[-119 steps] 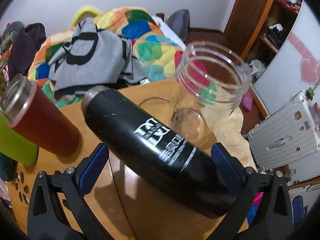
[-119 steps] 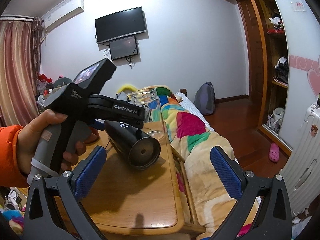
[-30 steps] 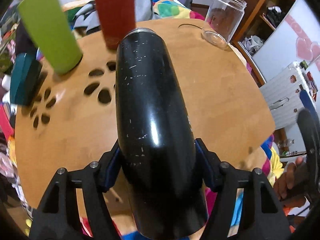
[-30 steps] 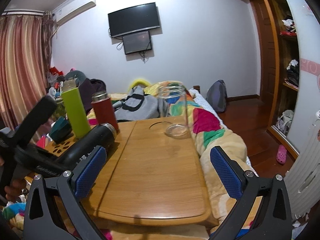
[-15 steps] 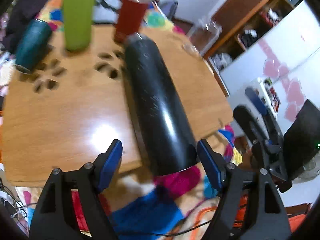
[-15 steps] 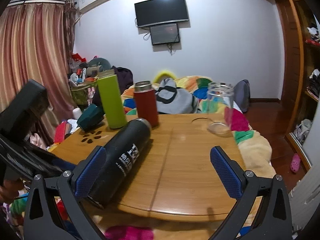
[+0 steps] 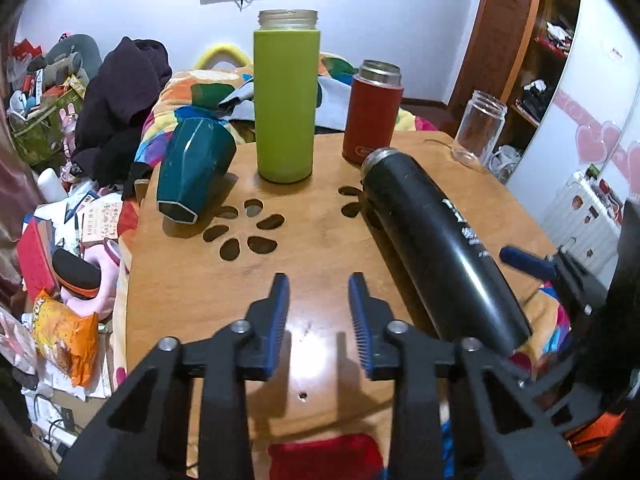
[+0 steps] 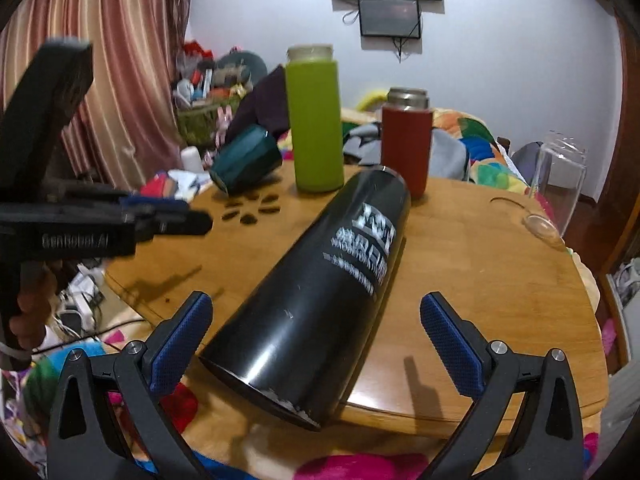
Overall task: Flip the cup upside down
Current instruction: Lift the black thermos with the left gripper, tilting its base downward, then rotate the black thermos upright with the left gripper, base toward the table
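Note:
The black cup [image 7: 440, 242] lies on its side on the wooden table [image 7: 312, 264], its base hanging over the near edge. It also shows in the right wrist view [image 8: 320, 292], base toward the camera. My left gripper [image 7: 318, 306] is left of it, empty, its jaws a narrow gap apart. It also shows in the right wrist view [image 8: 168, 220]. My right gripper [image 8: 316, 332] is open, its jaws on either side of the cup's base, apart from it. Its blue fingers [image 7: 524, 260] show at the right of the left wrist view.
A green bottle [image 7: 286, 96], a red flask [image 7: 374, 112] and a clear glass jar [image 7: 480, 128] stand at the table's far side. A teal cup [image 7: 192, 168] lies tipped at the left edge. Clutter covers the floor on the left; a bed lies behind.
My left gripper let go of the black cup, which now lies on the table. It moved left and narrowed. My right gripper came in around the cup's base.

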### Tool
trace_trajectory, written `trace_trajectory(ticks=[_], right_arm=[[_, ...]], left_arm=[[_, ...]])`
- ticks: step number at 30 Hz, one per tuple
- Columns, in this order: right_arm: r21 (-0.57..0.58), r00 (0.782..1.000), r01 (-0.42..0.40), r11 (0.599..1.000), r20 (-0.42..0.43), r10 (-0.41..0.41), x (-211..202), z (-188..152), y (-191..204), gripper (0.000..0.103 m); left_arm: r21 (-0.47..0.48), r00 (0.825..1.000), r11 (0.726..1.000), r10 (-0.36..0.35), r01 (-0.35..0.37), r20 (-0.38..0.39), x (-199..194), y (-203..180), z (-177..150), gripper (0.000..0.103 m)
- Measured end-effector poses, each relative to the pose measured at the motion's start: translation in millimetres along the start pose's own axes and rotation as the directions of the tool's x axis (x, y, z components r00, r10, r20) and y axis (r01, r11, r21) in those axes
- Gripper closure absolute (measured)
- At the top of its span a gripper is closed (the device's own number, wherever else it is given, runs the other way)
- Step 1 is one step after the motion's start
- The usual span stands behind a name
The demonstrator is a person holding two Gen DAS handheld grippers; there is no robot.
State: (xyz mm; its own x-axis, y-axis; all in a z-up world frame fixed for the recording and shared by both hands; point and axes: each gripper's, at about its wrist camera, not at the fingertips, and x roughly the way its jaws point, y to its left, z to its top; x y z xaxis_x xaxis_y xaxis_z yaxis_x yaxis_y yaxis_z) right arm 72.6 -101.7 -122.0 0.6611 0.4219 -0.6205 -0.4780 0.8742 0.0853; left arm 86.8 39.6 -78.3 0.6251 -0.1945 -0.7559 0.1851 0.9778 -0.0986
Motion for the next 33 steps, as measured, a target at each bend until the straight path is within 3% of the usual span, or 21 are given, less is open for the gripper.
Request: trace_trajectory(ticks=[4,8,11,16,23,30,33], right_arm=[[0.002,1.0,-0.014,1.0,-0.006,0.014,2,-1,-1,0.006],[0.007,0.999,-0.042,0.999,-0.003,0.042,-3,-3,-3,0.023],[0.006,0.999,-0.037,0.999,0.005,0.037,-8,-5,-5,0.028],[-0.003,0.999,-0.034,0.999,0.016,0.034,-18,-12,-16,0.033],[-0.012,0.999,-0.054,0.998,-0.012,0.053,-28,-36,-38,0.039],[0.057,0.993,-0.112,0.992,0.031,0.11,-22,-33,-52,0.038],[0.062,0.991,-0.136,0.989,0.012,0.136,-9,-30,-53,0.039]], left_arm=[[0.063,0.997,0.998,0.004,-0.009,0.08,-8,-7,7,0.081],[0.126,0.989,0.992,-0.036,0.018,0.144,-12,-25,23,0.081],[0.163,0.984,0.986,-0.069,0.042,0.163,-7,-39,35,0.081],[0.231,0.982,0.971,-0.108,0.07,0.155,11,-65,47,0.081],[0.336,0.987,0.941,-0.096,0.046,0.132,35,-99,43,0.081],[0.358,0.988,0.931,-0.11,0.065,0.106,45,-108,37,0.081],[0.363,0.988,0.93,-0.104,0.058,0.11,46,-110,38,0.081]])
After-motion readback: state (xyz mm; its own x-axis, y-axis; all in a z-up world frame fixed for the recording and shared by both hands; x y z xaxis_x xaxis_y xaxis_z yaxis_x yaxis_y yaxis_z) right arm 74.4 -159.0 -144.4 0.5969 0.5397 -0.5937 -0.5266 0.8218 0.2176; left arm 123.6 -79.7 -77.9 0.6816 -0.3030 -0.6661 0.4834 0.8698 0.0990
